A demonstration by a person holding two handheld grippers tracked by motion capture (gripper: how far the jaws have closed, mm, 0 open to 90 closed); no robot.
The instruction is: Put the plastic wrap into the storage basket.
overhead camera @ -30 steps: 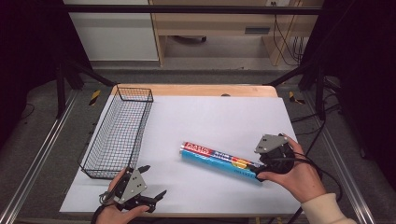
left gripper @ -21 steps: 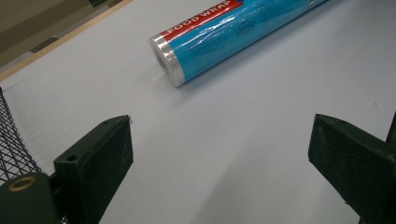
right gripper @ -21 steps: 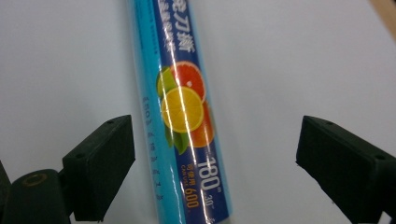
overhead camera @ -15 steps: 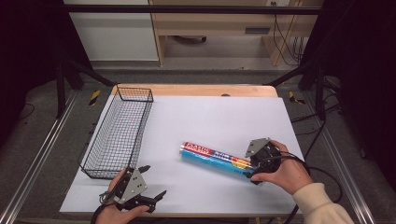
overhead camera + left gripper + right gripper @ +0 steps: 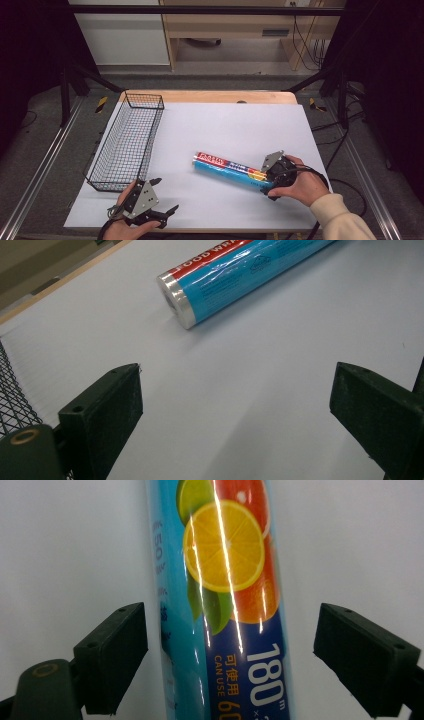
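Two jaws of the right gripper point(image 5: 272, 176) had just been closing around the food wrap roll point(image 5: 229, 170), pads not yet touching; it had descended onto the roll's near end. Roll lay on the table point(image 5: 240, 125); a pickup appeared imminent. Left gripper point(image 5: 159, 200) stood open, idle.

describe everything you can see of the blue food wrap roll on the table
The long blue cylindrical food wrap roll lies flat and slantwise on the white table sheet, right of the black wire basket. Glossy film covers it; a red band reads FOOD WRAP, its silver end faces the left hand-held gripper, and citrus slices are printed near the other end. The right hand-held gripper straddles that end, its jaws closing in, with gaps on both sides.
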